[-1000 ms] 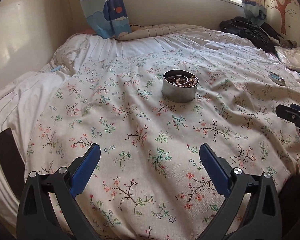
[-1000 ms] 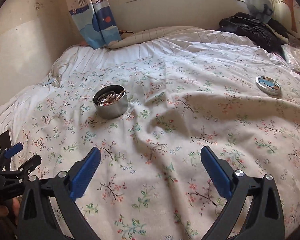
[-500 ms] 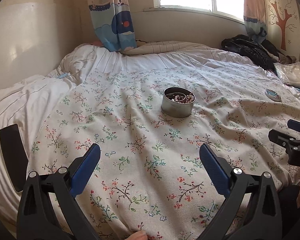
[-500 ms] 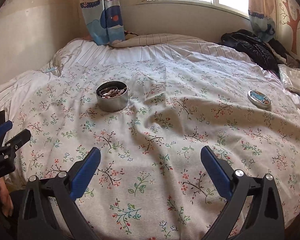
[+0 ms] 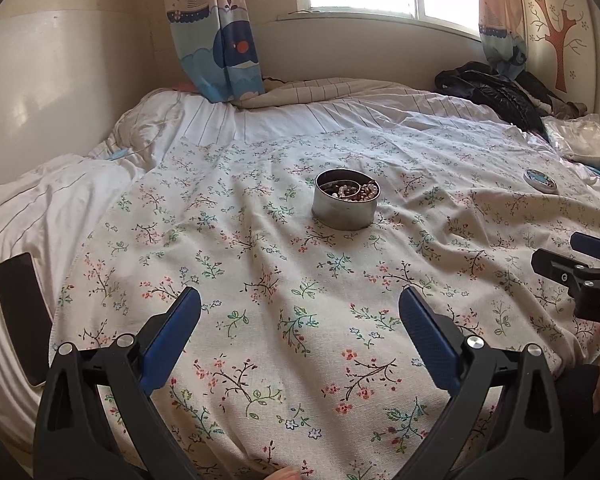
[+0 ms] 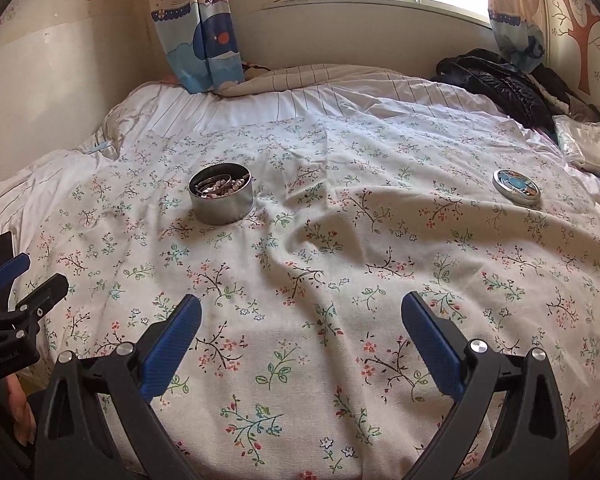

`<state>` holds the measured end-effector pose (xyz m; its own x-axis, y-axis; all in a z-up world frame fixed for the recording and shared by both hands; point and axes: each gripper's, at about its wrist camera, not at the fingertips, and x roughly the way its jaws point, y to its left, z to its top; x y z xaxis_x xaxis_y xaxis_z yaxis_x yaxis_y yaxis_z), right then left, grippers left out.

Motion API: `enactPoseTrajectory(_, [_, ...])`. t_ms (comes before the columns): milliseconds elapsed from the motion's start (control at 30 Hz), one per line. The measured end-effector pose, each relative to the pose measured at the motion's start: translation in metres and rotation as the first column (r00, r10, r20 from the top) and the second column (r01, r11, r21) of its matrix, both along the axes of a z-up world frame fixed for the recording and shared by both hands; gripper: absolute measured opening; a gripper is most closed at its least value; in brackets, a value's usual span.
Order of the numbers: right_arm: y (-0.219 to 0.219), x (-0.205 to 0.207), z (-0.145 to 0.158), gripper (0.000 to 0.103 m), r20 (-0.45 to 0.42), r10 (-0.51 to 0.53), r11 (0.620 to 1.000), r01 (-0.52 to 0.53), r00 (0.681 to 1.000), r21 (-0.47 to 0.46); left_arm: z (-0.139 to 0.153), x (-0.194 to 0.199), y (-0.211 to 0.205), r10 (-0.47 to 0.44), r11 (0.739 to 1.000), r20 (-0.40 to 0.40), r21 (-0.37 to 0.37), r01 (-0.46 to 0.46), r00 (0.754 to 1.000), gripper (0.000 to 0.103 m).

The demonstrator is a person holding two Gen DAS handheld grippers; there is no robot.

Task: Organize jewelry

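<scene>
A round metal tin (image 5: 346, 202) (image 6: 221, 199) stands uncovered on the flowered bedspread, with beaded jewelry (image 5: 350, 191) (image 6: 218, 187) piled inside. Its decorated lid (image 5: 541, 180) (image 6: 517, 187) lies flat far to the right. My left gripper (image 5: 300, 316) is open, well short of the tin, nothing between its blue pads. My right gripper (image 6: 301, 318) is open too, near the bed's front, between tin and lid. Each gripper shows at the edge of the other's view: the right one (image 5: 576, 256) and the left one (image 6: 24, 280).
A dark phone (image 5: 22, 316) lies on the white sheet at the left edge. A black jacket (image 5: 496, 92) and a clear plastic bag (image 5: 584, 142) sit at the bed's far right corner. Curtains (image 5: 216, 40) and a window are beyond. The bedspread (image 6: 340, 240) is wrinkled.
Both grippers have drawn back and tilted up, so the tin and lid look farther off and more of the window shows. Both stay open; nothing on the bed has moved.
</scene>
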<state>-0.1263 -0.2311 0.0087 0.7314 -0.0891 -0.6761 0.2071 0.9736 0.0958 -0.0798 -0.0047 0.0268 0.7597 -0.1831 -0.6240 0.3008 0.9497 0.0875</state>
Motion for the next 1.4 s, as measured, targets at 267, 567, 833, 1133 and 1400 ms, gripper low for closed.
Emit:
enactPoseTrajectory(267, [-0.0049,-0.0001,-0.0017,0.096,0.004,-0.008,1.0,0.008,1.0,0.027,-0.0022,0.0031,-0.0005,0.001,1.0,-0.009,-0.006,-0.001,1.0,0.095])
enactPoseTrajectory(567, [-0.0012,0.0035,-0.0034,0.096,-0.017,-0.004,1.0,0.004,1.0,0.009,-0.0024,0.0038,-0.0002,0.002,1.0,-0.01,-0.008,-0.002,1.0,0.095])
enactPoseTrajectory(833, [-0.0008,0.0037,-0.0035,0.096,-0.018,-0.004,1.0,0.004,1.0,0.01,-0.0031,0.0046,0.0005,0.004,1.0,-0.011,-0.01,-0.004,1.0,0.095])
enactPoseTrajectory(1133, [-0.0005,0.0037,-0.0033,0.096,-0.018,-0.004,1.0,0.004,1.0,0.01,-0.0031,0.0048,0.0011,0.004,1.0,-0.012,-0.011,-0.004,1.0,0.095])
enactPoseTrajectory(1400, [-0.0003,0.0037,-0.0034,0.096,-0.018,-0.005,1.0,0.005,1.0,0.011,-0.003,0.005,0.0014,0.004,1.0,-0.011,-0.011,-0.004,1.0,0.095])
